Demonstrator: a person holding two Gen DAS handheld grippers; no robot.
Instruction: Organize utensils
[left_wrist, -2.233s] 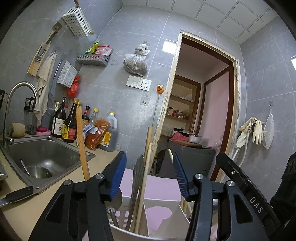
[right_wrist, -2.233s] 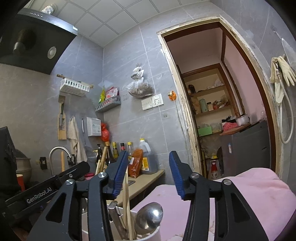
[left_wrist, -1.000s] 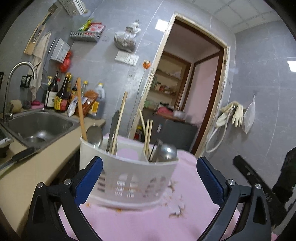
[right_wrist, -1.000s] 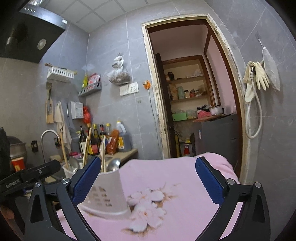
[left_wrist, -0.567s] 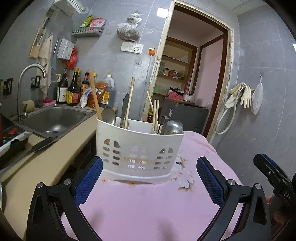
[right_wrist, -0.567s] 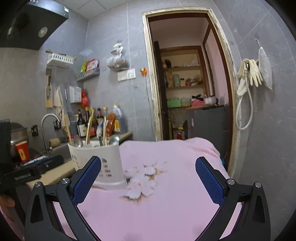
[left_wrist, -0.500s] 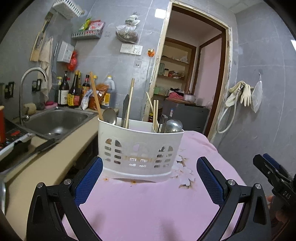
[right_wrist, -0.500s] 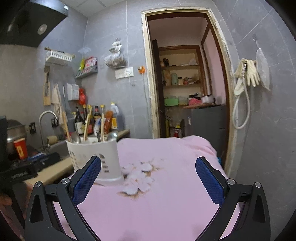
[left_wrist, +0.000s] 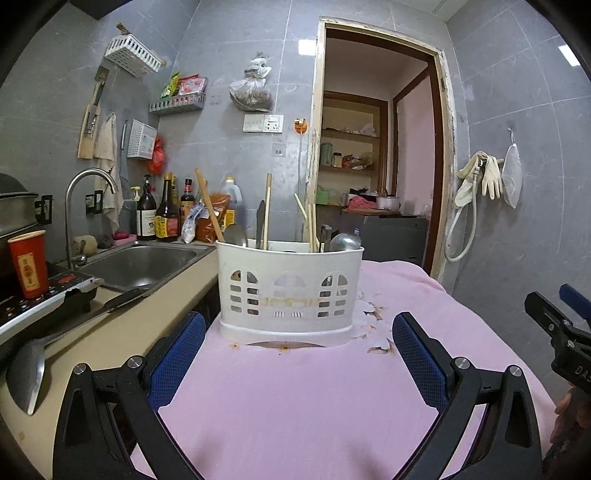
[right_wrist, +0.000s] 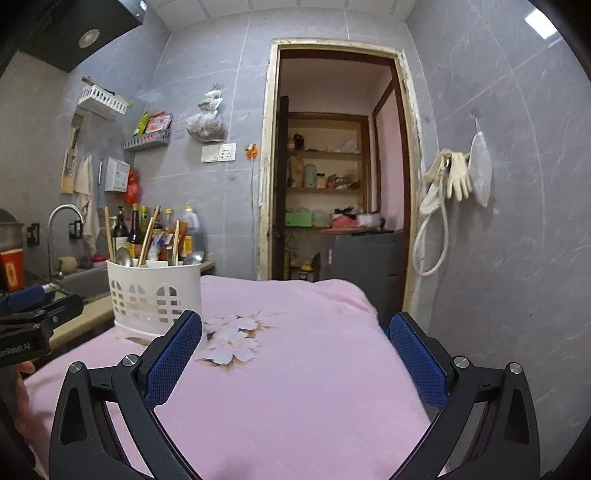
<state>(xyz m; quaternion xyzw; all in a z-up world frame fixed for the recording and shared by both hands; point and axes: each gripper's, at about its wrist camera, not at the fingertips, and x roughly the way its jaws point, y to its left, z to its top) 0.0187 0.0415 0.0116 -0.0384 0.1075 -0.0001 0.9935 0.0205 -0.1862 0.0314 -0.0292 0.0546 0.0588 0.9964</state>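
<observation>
A white plastic utensil basket (left_wrist: 290, 291) stands upright on a pink flowered cloth (left_wrist: 314, 398). It holds metal spoons (left_wrist: 345, 242), chopsticks (left_wrist: 312, 229) and a wooden handle. My left gripper (left_wrist: 299, 362) is open and empty, a little in front of the basket. My right gripper (right_wrist: 295, 354) is open and empty, to the right of the basket (right_wrist: 155, 299) and farther back. The right gripper also shows at the right edge of the left wrist view.
A counter with a steel sink (left_wrist: 144, 262), tap and sauce bottles (left_wrist: 166, 214) runs along the left. A ladle (left_wrist: 27, 373) and a knife (left_wrist: 114, 301) lie on the counter. A red cup (left_wrist: 27, 264) stands on a cooktop. An open doorway (right_wrist: 332, 184) is behind.
Both grippers have opened wide and drawn back from above the basket. The basket now stands free on the cloth in front of them.
</observation>
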